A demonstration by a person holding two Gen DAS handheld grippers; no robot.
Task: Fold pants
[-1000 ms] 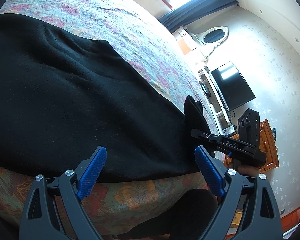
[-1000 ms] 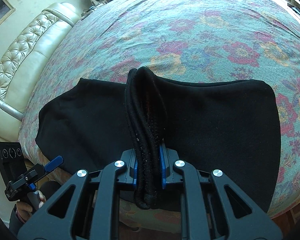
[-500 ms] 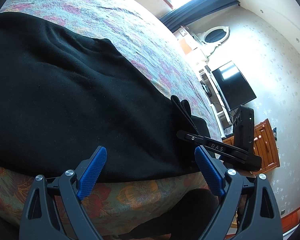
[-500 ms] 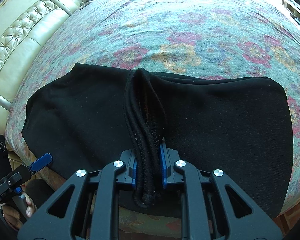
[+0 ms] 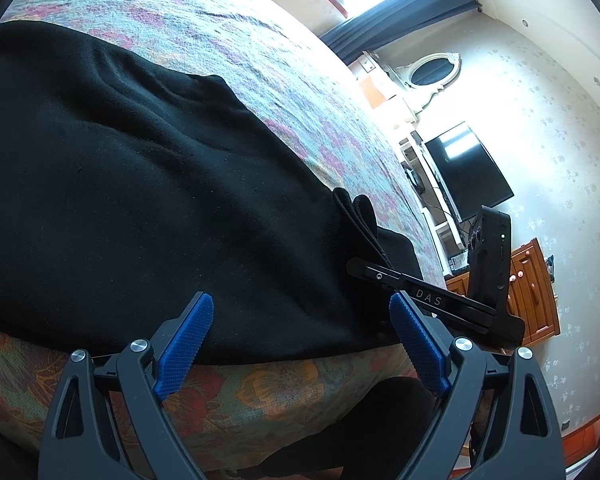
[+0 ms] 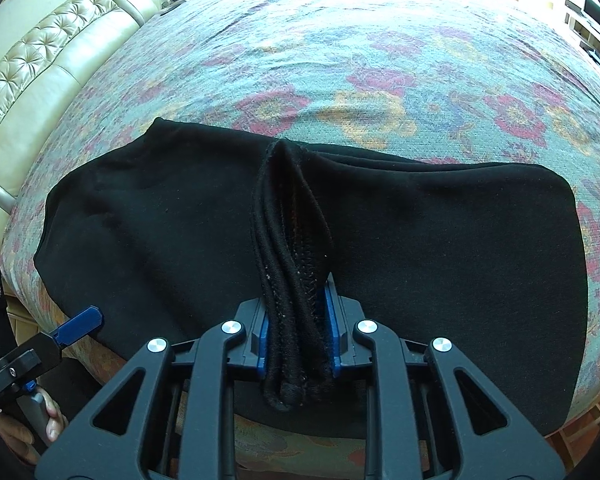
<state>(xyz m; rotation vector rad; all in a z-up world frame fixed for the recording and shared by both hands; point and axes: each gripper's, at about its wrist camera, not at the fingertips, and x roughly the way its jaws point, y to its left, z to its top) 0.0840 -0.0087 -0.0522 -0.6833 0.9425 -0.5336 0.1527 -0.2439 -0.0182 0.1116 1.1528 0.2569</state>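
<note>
Floral teal-and-red bedspread (image 6: 380, 60); cream tufted leather headboard (image 6: 52, 52); black flat television (image 5: 470, 172); oval white-framed mirror (image 5: 434, 70); orange wooden cabinet (image 5: 534, 292).

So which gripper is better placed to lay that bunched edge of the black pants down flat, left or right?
Right, probably. The right gripper already has the bunched hem of the black pants between its opening jaws, low over the folded stack. The left gripper hangs open and empty at the bed's edge.

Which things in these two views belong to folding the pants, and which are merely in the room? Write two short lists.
Job in hand:
- black knit pants, folded on the bed
- right gripper, jaws opening, bunched pant edge between them
- left gripper, open, empty
- floral bedspread, the work surface

Lying about:
- black flat television
- cream tufted headboard
- orange wooden cabinet
- oval white-framed mirror
</note>
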